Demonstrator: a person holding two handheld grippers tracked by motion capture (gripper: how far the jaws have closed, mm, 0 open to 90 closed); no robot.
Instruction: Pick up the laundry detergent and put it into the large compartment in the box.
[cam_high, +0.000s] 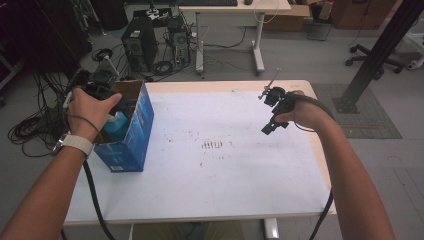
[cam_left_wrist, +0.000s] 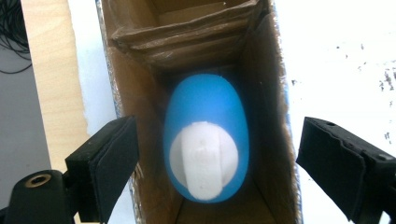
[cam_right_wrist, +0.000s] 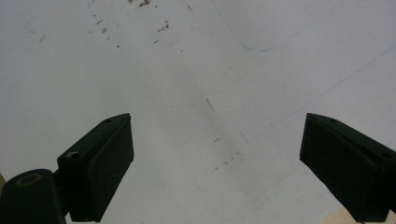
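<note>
- A blue bottle (cam_left_wrist: 205, 140) with a white cap (cam_left_wrist: 203, 161) is seen standing inside the open blue carton (cam_high: 131, 140), cap up, between the carton's brown inner walls.
- The left gripper (cam_left_wrist: 205, 168) is held just above the carton's mouth, its jaws spread wide to either side of the bottle with clear gaps; nothing is pinched.
- The step in hand is judged to be the drop-off: the bottle appears to have been set into the carton and let go.
- Next, a straight lift clear of the carton's rim is called for, so that neither jaw catches a cardboard wall and tips the carton.
- The right gripper (cam_high: 275, 112) is held well to the right of the carton, over the white table (cam_high: 225, 175); in its own view the jaws stand spread above bare, lightly stained tabletop, with nothing between them.
- In the high view the bottle (cam_high: 118, 125) is shown as little more than a blue patch beside the left hand (cam_high: 90, 110); whether it stands upright can hardly be told from there.
- The left gripper view looks straight down into the carton and supplies the cap, the inner walls and the folded cardboard flaps (cam_left_wrist: 182, 39) beyond the bottle.
- The high view alone gives the carton's place: at the table's left edge.
</note>
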